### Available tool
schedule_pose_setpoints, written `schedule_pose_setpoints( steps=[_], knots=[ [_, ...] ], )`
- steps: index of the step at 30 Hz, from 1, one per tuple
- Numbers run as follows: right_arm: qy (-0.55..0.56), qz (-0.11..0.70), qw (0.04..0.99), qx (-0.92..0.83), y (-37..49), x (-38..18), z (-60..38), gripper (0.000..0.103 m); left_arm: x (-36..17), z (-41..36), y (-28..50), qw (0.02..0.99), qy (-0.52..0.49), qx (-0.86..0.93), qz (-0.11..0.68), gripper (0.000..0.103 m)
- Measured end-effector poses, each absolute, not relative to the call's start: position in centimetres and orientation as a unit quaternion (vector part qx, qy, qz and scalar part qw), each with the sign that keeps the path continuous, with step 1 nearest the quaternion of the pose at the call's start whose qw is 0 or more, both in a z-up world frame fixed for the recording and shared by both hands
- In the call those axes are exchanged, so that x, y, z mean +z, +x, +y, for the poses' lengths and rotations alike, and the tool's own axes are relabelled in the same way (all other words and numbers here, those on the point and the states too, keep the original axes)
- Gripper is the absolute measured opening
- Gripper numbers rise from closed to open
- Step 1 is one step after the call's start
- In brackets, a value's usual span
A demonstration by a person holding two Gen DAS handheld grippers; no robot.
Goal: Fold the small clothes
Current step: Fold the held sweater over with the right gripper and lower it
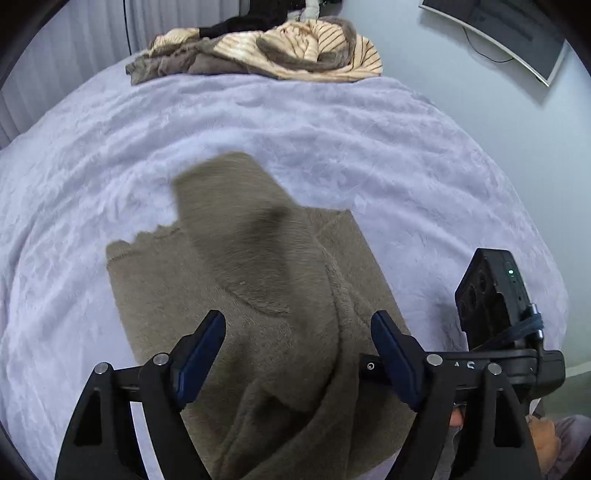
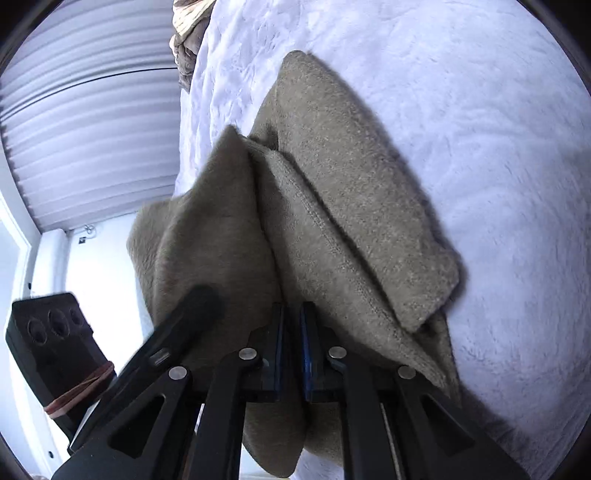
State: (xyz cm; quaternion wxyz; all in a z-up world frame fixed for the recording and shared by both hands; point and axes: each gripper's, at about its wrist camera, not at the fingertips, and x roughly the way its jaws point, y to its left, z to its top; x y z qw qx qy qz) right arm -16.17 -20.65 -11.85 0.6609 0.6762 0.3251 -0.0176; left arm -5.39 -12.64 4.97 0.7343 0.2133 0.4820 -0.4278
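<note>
Right tool (image 2: 291, 325) clamped on garment (image 2: 332, 192) edge, lifting fold clear of bed (image 2: 498, 147). Left tool (image 1: 297, 334) wide, empty, above garment (image 1: 258, 295), likely freed to regrip. Garment part-folded on bed; unfolded pile (image 1: 258, 51) waits at far edge.

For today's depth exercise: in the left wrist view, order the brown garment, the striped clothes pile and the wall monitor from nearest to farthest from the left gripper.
1. Brown garment: directly under the open left gripper, on the bedspread.
2. Striped clothes pile: at the bed's far edge, centre top.
3. Monitor: on the wall beyond the bed, top right.
</note>
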Motion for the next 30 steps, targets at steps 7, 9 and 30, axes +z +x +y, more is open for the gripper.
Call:
schedule_pose_setpoints(
  steps=[7,9,30],
  knots=[
    [0.758,0.227,0.611,-0.007,-18.2,-12.9,-20.7,0.045,6.3,-7.6,-1.9,0.778,0.177,-0.361,0.484,0.082],
    [0.774,0.189,0.604,0.008,-19.1,-12.7,-20.9,0.065,4.8,-5.6,-0.5,0.784,0.174,-0.323,0.501,0.082],
    [0.511,0.396,0.76,-0.067,-10.6,-5.4,-22.8,0.013,-1.3,-3.4,0.2,0.759,0.185,-0.294,0.551,0.086]
  ],
)
